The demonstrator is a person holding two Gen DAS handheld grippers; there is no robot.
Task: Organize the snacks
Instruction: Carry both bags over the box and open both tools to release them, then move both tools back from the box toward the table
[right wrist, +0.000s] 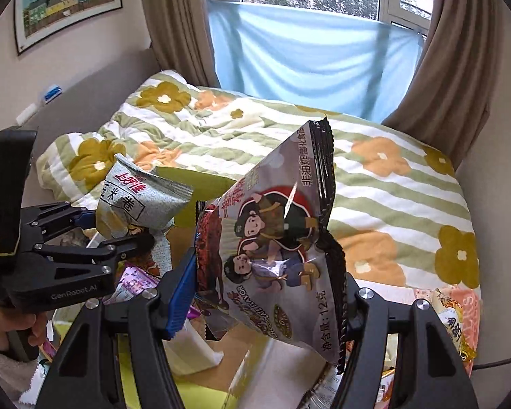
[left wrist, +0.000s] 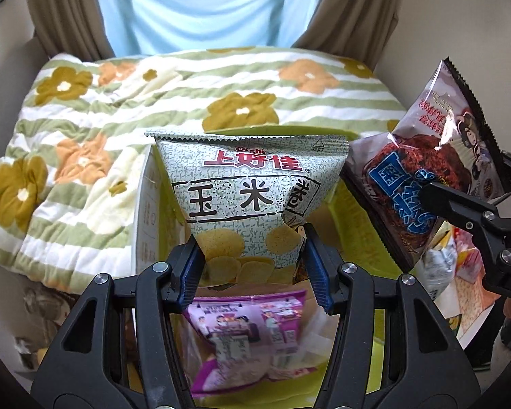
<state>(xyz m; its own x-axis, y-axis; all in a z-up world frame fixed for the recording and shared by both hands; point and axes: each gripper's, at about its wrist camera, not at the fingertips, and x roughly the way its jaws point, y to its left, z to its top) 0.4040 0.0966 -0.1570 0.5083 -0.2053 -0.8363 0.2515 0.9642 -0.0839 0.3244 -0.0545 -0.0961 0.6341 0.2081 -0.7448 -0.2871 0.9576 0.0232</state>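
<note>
Foil snack bags, puffy, light, crushable, slick; pinch low near the bottom seam. Left tongs (left wrist: 252, 266) pinch the corn-roll chip bag (left wrist: 248, 184), upright ahead of them, long axis vertical, top seal up, over the yellow-green box (left wrist: 354, 204). Right tongs (right wrist: 269, 300) pinch the grey cartoon snack bag (right wrist: 272, 248), tilted, black seal up and away, above the same box.

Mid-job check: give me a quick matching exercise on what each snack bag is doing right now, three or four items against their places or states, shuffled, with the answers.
Items:
1. Green corn-roll bag
2. Grey cartoon-figure bag
3. Purple packet
4. Flowered quilt

States:
A. lying in the yellow-green box
B. clamped in the right gripper
C. spread behind the box
D. clamped in the left gripper

Pairs: 1-D, 2-B, 3-A, 4-C
</note>
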